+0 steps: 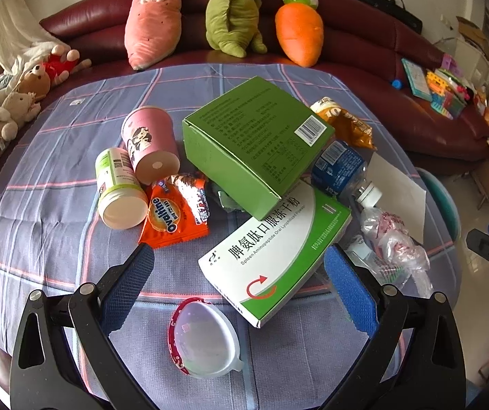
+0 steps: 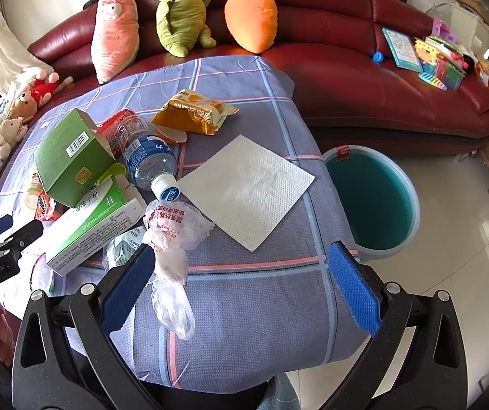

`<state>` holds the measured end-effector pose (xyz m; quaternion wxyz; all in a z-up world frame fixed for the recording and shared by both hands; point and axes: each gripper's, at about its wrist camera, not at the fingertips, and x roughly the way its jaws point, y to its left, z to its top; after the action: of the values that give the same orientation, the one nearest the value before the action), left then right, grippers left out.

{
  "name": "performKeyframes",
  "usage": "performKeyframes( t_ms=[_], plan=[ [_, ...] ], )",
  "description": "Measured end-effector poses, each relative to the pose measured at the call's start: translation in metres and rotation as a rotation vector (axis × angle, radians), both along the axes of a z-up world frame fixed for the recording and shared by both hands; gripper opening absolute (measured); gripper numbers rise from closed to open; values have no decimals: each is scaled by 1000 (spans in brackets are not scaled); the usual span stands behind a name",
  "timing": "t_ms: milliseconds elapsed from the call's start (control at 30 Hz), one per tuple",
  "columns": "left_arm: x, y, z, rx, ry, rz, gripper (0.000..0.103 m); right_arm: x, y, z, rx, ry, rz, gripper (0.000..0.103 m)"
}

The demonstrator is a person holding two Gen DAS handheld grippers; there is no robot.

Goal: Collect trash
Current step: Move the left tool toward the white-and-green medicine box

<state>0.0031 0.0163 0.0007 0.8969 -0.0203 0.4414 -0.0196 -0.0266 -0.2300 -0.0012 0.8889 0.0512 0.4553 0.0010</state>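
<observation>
Trash is piled on a table with a blue plaid cloth. My left gripper is open and empty above a white-and-green medicine box and a clear plastic lid with a red rim. A green box, a pink cup, a green-white cup and an orange Ovaltine packet lie beyond. My right gripper is open and empty over the table's near edge. A crumpled plastic bag lies by its left finger. A white napkin lies ahead.
A teal bucket stands on the floor right of the table. A water bottle and an orange snack bag lie by the green box. A dark red sofa with plush toys curves behind the table.
</observation>
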Motion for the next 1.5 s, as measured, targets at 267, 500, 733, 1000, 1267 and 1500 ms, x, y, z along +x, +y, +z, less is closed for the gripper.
performKeyframes(
  t_ms=[267,500,733,1000,1267,1500],
  plan=[
    [2,12,-5,-25,23,18,99,6,8,-5,1,15,15,97],
    [3,10,-7,-24,35,2,99,7,9,-5,0,20,17,97],
    [2,9,-7,-28,36,-9,99,9,10,-4,-3,19,18,97],
    [2,8,-8,-31,43,-21,99,12,14,-2,-9,24,27,97],
    [4,6,-14,-24,62,-91,99,12,17,-3,-13,29,33,97],
    [8,-2,-35,77,128,-310,99,14,17,-6,-11,37,26,97]
  ],
)
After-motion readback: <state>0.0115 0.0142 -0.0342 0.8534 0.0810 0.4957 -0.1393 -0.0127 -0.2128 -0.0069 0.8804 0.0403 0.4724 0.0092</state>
